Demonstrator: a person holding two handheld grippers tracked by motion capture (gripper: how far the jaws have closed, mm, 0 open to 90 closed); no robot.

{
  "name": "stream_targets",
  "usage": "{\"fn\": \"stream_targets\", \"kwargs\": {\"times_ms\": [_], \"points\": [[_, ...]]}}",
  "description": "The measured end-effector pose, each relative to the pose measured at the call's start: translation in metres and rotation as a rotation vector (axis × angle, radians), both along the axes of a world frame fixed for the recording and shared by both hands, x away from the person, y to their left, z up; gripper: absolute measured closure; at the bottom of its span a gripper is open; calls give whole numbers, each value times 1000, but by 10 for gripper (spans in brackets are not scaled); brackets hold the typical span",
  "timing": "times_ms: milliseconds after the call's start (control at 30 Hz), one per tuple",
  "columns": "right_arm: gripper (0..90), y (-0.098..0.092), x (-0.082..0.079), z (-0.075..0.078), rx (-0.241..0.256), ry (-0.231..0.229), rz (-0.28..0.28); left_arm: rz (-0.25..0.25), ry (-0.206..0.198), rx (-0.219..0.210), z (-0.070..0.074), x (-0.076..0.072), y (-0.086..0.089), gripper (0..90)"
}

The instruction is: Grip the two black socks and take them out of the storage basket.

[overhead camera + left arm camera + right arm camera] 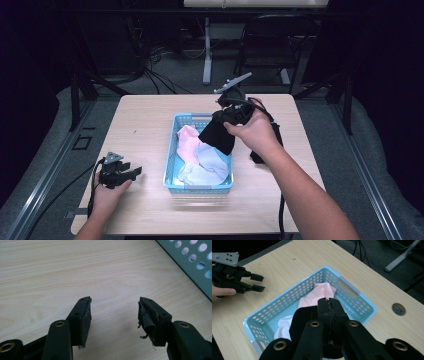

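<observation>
Here we hold a black sock (218,136) pinched in the clenched jaws of our right gripper (231,111), hanging above the blue basket (172,165) mid-worktop (145,120); a pink sock (188,142) and white socks (205,167) lie inside. Our left gripper (134,171) rests on the worktop left of the basket, jaws released, grasping nothing.

A wooden table (150,125) with a round cable hole (398,309) near one edge; behind it, on the grey floor (175,80), cables (155,75), a chair (275,40) and a white stand (207,50).
</observation>
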State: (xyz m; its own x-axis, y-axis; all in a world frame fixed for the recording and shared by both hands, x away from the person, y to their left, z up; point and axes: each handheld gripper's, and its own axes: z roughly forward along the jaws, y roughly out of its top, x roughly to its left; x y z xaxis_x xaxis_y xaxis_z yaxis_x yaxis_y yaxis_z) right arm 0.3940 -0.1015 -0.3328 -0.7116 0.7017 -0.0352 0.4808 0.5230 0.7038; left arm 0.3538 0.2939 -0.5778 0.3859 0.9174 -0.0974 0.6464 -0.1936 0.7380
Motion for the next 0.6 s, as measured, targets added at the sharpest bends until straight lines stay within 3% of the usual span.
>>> {"fn": "stream_targets", "kwargs": {"times_ms": [200, 233, 267, 300, 600], "points": [[890, -34, -5, 12, 7, -22, -61, 5, -2, -5, 0, 0, 1, 442], [890, -47, -5, 13, 11, -21, -91, 5, -1, -5, 0, 0, 0, 442], [890, -47, -5, 13, 11, -21, -91, 5, -1, -5, 0, 0, 0, 442], [890, -61, -6, 14, 10, -21, -119, 3, 2, -1, 0, 0, 0, 442], [890, -106, -4, 1, -12, -5, -220, 1, 4, 7, -1, 1, 0, 442]]}}
